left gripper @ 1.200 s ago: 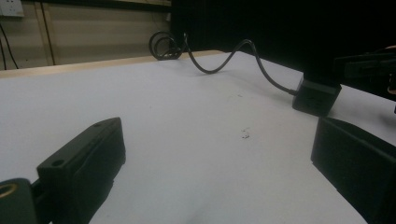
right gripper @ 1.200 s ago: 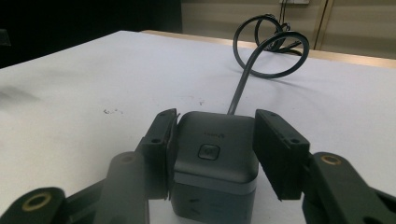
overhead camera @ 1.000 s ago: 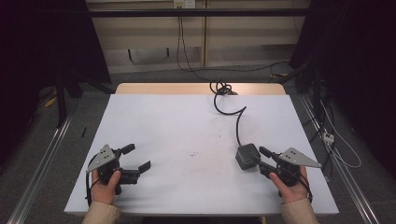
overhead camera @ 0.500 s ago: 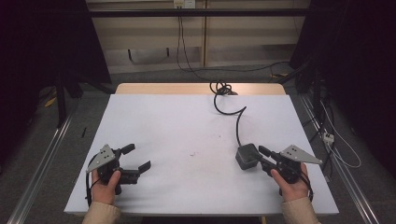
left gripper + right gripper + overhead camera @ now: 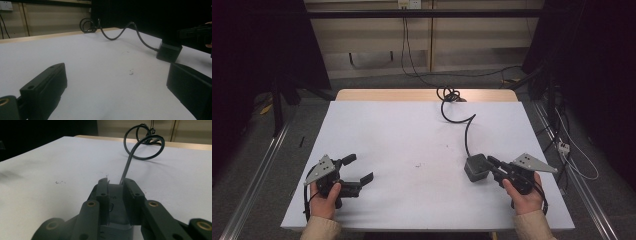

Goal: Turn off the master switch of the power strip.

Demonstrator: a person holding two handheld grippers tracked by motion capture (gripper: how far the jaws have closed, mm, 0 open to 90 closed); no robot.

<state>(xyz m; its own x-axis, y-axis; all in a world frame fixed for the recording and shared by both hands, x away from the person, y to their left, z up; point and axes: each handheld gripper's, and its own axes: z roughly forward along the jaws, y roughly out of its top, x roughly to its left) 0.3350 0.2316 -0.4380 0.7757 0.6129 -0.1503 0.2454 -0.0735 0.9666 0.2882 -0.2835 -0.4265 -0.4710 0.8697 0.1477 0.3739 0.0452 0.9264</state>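
A grey power adapter (image 5: 475, 168) lies on the white table (image 5: 412, 135), and its black cable (image 5: 468, 131) runs to a coil at the far edge. My right gripper (image 5: 489, 167) reaches the adapter from the right. In the right gripper view the adapter (image 5: 116, 202) fills the gap of my right gripper (image 5: 116, 183). Those jaws have just been closing and their pads now lie against its sides. My left gripper (image 5: 359, 168) rests open on the near left of the table with nothing between its jaws. The left gripper view looks across my open left gripper (image 5: 116, 72) to the adapter (image 5: 169, 51) far off.
The cable's coil (image 5: 450, 94) sits by the table's wooden back edge (image 5: 387, 95). Small dark specks (image 5: 417, 164) mark the table's middle. Metal rails and loose cables run along the floor on both sides.
The right gripper's jaws have drawn in around the adapter. Both hands and the adapter stay where they were.
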